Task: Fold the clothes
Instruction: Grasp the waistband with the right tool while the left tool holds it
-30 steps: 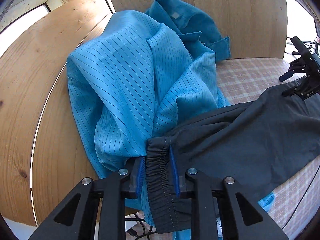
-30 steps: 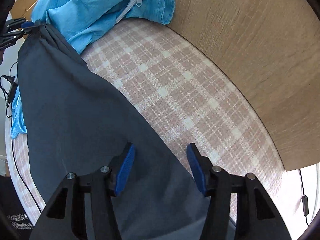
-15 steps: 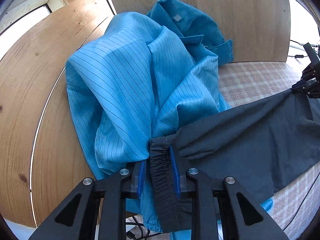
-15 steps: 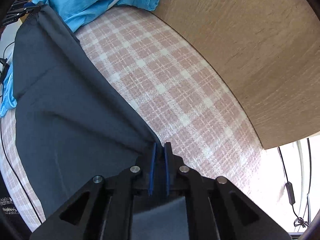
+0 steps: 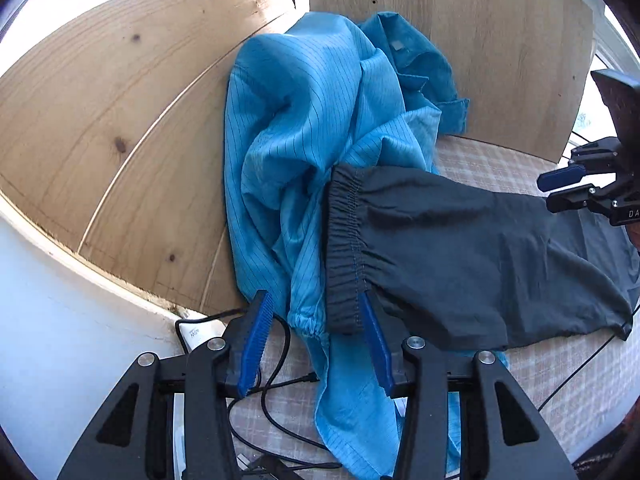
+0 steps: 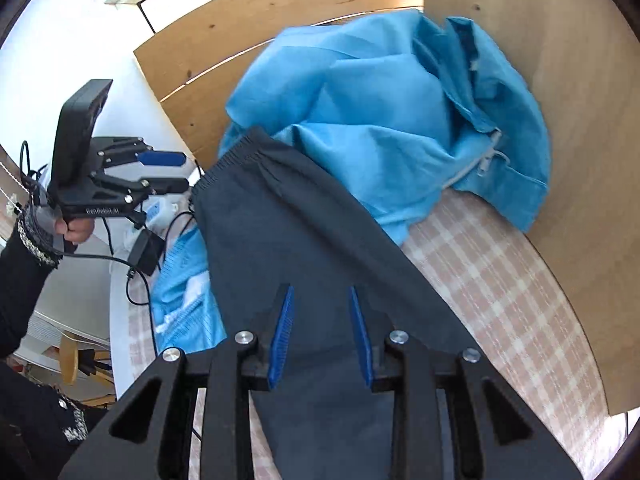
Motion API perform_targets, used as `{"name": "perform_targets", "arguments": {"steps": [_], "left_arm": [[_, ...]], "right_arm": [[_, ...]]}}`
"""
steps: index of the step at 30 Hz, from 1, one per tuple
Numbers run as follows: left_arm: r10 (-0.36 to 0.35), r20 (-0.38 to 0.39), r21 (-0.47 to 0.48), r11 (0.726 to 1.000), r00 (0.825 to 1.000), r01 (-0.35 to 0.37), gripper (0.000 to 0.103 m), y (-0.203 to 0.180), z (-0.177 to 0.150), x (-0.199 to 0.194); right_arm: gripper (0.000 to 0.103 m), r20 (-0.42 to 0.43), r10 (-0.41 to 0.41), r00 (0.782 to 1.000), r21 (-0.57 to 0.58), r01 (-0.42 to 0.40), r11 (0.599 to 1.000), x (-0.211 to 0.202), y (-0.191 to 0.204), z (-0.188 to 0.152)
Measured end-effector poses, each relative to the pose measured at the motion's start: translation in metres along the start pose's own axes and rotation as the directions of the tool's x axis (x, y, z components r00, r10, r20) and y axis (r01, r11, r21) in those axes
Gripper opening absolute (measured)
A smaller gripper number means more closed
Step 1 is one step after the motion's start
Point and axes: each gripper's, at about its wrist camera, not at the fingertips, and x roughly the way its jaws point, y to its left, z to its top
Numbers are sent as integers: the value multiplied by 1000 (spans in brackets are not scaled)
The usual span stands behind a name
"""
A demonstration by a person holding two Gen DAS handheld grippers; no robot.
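Both tongs stand apart and are opening, nothing pressed between their pads. Nearest, the left tongs (image 5: pixel 316 344) hover over the shorts' (image 5: pixel 460 256) elastic waistband (image 5: pixel 346 252), whose lower end lies between the blue pads untouched. The right tongs (image 6: pixel 320 336) hang above the shorts' other end. Dark shorts lie flat on the checked cloth (image 6: pixel 520 312), waistband overlapping the blue jacket (image 5: pixel 304 128) heaped against the wooden boards (image 5: pixel 120 120) behind.

Two tools, left tool (image 5: pixel 316 344) and right tool (image 6: pixel 322 336), one dark garment (image 5: pixel 460 256), seemingly two blue garments (image 5: pixel 304 120)
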Motion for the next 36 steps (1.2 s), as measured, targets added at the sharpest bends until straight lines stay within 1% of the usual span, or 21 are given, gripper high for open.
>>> {"name": "perform_targets", "arguments": {"steps": [1,2,3,5,6,8,9,10,11,12,14,16,17,18,20,23,27,31,33,36], "left_arm": [[-1,-10,-7,1000,1000,1,43,-1,-10,0],[-4,-18,-16,1000,1000,4,43,-2,-19,-1],[-11,-23,-28,1000,1000,11,43,-1,-28,-4],[-26,-21,-63,998,999,24,43,5,-44,-11],[-32,-18,-82,996,999,31,43,8,-51,-14],[-43,-11,-111,993,999,42,43,14,-63,-20],[-46,-7,-115,992,999,45,43,16,-68,-22],[-49,-5,-118,992,999,48,43,17,-71,-22],[-53,-3,-122,991,999,52,43,18,-72,-21],[-62,4,-128,990,998,62,43,19,-73,-20],[-94,25,-136,986,995,96,43,18,-71,-20],[-134,52,-126,982,990,139,43,12,-64,-16],[-154,66,-121,980,986,161,43,9,-60,-15],[-167,74,-111,978,983,175,43,5,-56,-11],[-198,71,-90,975,978,204,43,-4,-46,-1],[-209,57,-53,976,976,212,43,-14,-32,11],[-251,54,-70,965,966,255,43,-10,-17,23],[-247,30,-91,964,968,249,43,2,-4,35],[-255,10,-101,962,967,255,43,5,2,39],[-232,2,-62,971,973,232,45,0,10,37]], "right_arm": [[51,-5,19,1000,-24,-19,1000,12,18,7],[58,-10,38,999,-48,-39,998,24,37,14],[58,-17,56,998,-72,-57,996,37,55,20],[58,-54,56,997,-117,-61,991,66,84,25],[58,-68,28,997,-151,-38,988,78,98,26],[58,-68,-71,995,-223,54,973,103,118,27],[58,-65,-121,991,-250,101,963,114,125,28],[58,-79,-139,987,-257,115,960,123,127,29],[58,-92,-132,987,-244,106,964,129,125,29],[55,-106,-123,987,-229,96,969,135,122,28],[20,-127,-81,989,-141,63,988,135,104,25],[17,-120,5,993,-28,-8,1000,126,82,21],[14,-113,15,993,2,-15,1000,122,74,19],[8,-106,25,994,31,-21,999,118,66,17],[8,-112,24,993,50,-19,999,114,59,13],[8,-120,26,992,55,-20,998,114,56,13],[8,-111,63,992,52,-57,997,115,66,15],[9,-125,63,990,17,-61,998,121,76,15],[9,-127,80,989,30,-77,997,125,74,15],[9,-133,83,988,50,-77,996,131,70,12]]}}
